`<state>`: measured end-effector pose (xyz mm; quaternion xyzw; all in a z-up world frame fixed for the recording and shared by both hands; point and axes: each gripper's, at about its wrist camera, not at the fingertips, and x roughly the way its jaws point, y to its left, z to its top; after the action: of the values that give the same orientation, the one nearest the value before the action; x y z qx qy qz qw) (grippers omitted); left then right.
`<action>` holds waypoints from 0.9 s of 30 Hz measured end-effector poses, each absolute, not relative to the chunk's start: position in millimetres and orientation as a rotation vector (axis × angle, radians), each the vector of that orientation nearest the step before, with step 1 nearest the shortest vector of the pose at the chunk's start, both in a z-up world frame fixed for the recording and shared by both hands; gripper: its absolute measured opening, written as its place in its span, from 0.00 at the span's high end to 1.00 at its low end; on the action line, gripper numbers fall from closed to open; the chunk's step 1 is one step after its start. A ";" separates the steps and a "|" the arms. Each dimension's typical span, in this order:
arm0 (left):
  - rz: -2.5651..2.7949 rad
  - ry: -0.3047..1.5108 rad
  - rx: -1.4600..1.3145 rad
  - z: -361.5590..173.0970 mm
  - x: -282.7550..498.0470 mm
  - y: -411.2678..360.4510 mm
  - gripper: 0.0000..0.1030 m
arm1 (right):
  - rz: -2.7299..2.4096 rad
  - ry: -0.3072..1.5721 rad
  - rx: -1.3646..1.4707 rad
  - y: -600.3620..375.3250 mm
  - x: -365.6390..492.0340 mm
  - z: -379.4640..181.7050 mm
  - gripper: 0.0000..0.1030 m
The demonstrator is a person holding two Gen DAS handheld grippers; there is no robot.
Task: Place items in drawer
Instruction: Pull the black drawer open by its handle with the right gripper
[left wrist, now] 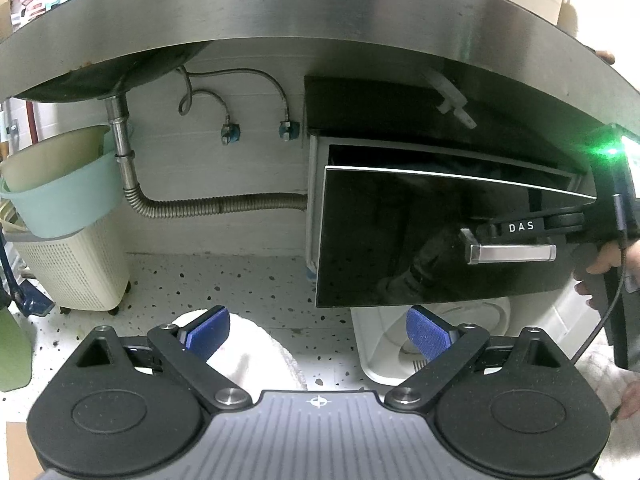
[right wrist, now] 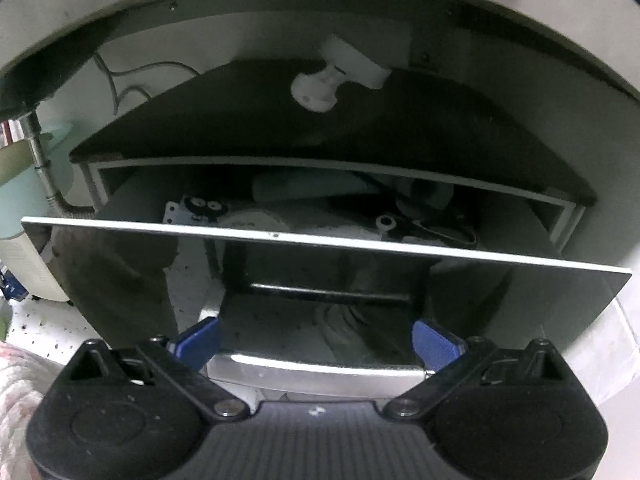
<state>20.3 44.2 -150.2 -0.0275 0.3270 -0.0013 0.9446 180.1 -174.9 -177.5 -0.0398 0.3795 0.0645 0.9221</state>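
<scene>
A black glossy drawer front (left wrist: 400, 240) hangs under a steel counter (left wrist: 320, 4) and stands pulled out a little. In the right wrist view the gap above the drawer front (right wrist: 120, 272) shows several things inside: a white bottle-like item (right wrist: 304, 190), a white card with black round parts (right wrist: 200, 210) and black-handled scissors (right wrist: 432, 228). My right gripper (right wrist: 318, 342) is open, its blue pads (right wrist: 200, 342) straddling the silver handle (right wrist: 316, 368). From the left wrist view the right gripper (left wrist: 520, 226) sits at that handle (left wrist: 512, 252). My left gripper (left wrist: 318, 334) is open and holds nothing, low over the floor.
Left of the drawer run a sink drain pipe (left wrist: 120, 140) and a corrugated hose (left wrist: 224, 204). A teal basin (left wrist: 60, 200) rests on a cream perforated basket (left wrist: 76, 268). A white towel (left wrist: 252, 352) and a white flat appliance (left wrist: 400, 344) lie on the speckled floor. A hand (left wrist: 600, 264) holds the right gripper.
</scene>
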 end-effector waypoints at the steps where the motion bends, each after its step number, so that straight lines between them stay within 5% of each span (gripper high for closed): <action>1: -0.002 0.667 -0.056 -150.2 20.3 44.2 0.07 | 0.128 0.782 -0.073 -175.0 181.7 -178.7 0.00; 27: 0.001 0.672 -0.076 -150.3 21.2 48.4 0.07 | 0.075 0.777 -0.019 -172.6 187.8 -192.6 0.00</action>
<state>21.2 48.4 -150.3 -0.0372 0.3297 0.0005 0.9434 187.8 -172.6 -192.6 -0.0094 0.3786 0.0367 0.9248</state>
